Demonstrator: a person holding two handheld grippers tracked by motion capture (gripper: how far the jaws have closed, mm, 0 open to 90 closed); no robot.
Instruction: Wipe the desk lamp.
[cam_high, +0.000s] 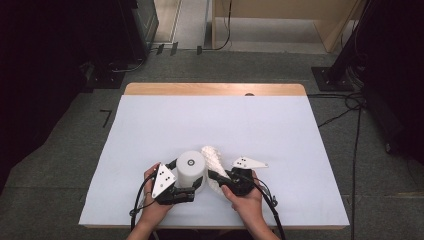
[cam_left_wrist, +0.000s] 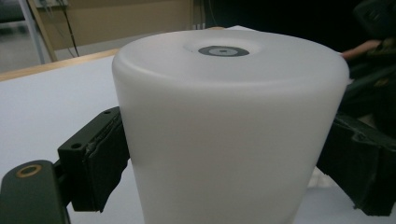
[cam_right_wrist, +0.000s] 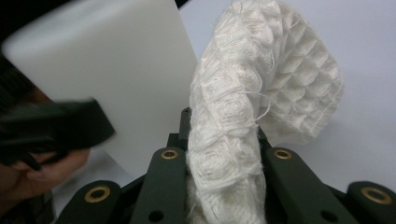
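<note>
gripping low over the table: left tool clamping white cylinder, right tool pinching white cloth

No readable text, label, brand or number to be made out, white cylinder and white waffle-weave cloth both unmarked

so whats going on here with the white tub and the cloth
A person works at the table with a gripper in each hand. The left gripper clamps a white cylindrical container by its sides, standing upright. The right gripper is shut on a white waffle-weave cloth, held right beside the container's wall.
</note>
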